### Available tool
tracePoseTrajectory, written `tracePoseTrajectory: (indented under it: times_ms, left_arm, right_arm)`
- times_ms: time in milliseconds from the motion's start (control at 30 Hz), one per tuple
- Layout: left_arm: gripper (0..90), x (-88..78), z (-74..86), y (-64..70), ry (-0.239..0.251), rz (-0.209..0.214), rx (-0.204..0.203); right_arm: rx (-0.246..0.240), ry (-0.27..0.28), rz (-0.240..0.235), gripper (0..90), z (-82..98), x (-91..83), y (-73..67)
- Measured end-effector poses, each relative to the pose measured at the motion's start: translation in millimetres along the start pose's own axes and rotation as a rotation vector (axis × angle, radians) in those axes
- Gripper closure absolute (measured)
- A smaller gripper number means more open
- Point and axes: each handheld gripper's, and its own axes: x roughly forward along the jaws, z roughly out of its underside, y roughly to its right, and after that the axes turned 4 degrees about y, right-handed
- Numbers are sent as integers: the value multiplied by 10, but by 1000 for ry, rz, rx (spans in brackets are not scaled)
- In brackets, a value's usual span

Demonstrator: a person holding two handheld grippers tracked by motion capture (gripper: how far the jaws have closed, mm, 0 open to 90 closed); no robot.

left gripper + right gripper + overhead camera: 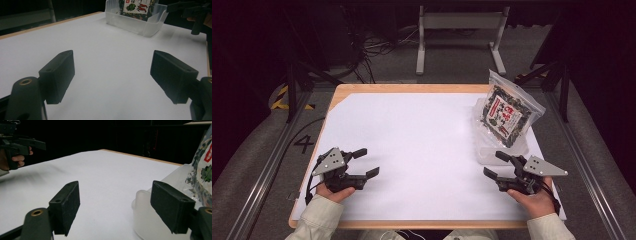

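A clear bag of dark green dried food with a red and white label [507, 112] leans upright in a clear plastic tub [492, 151] at the table's right side. The bag [136, 5] and tub [135, 23] also lie far ahead in the left gripper view. My left gripper [365, 162] rests near the front left, open, nothing between its jaws. My right gripper [496, 164] sits at the front right, open and empty, just in front of the tub [147, 220], with the bag [202, 177] at its right.
A white sheet [412, 145] covers most of the wooden table [412, 88]. Beyond the far edge stand a grey metal frame [459, 37] and loose cables [377, 47] on the floor. Metal rails [267, 165] run along both sides.
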Motion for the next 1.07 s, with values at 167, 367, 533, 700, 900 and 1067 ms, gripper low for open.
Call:
tracePoseTrajectory:
  times_ms: [167, 367, 533, 700, 900, 1067]
  left_arm:
    - [207, 16, 27, -15, -8, 0, 4]
    - [206, 30, 37, -11, -20, 2, 2]
    - [205, 42, 52, -17, -31, 1, 6]
    - [204, 43, 58, -16, -36, 0, 7]
    - [203, 41, 103, -18, -52, -6, -3]
    - [203, 30, 127, -31, -59, -18, -4]
  right_arm:
    - [-13, -14, -6, 236, 50, 30, -21]
    - [-23, -39, -19, 232, 128, 77, -67]
    - [-38, -85, -24, 227, 198, 145, -112]
    - [-37, -109, -20, 226, 211, 180, -123]
    - [-20, -107, -17, 224, 211, 179, -107]
    - [-26, -101, -20, 225, 209, 177, -111]
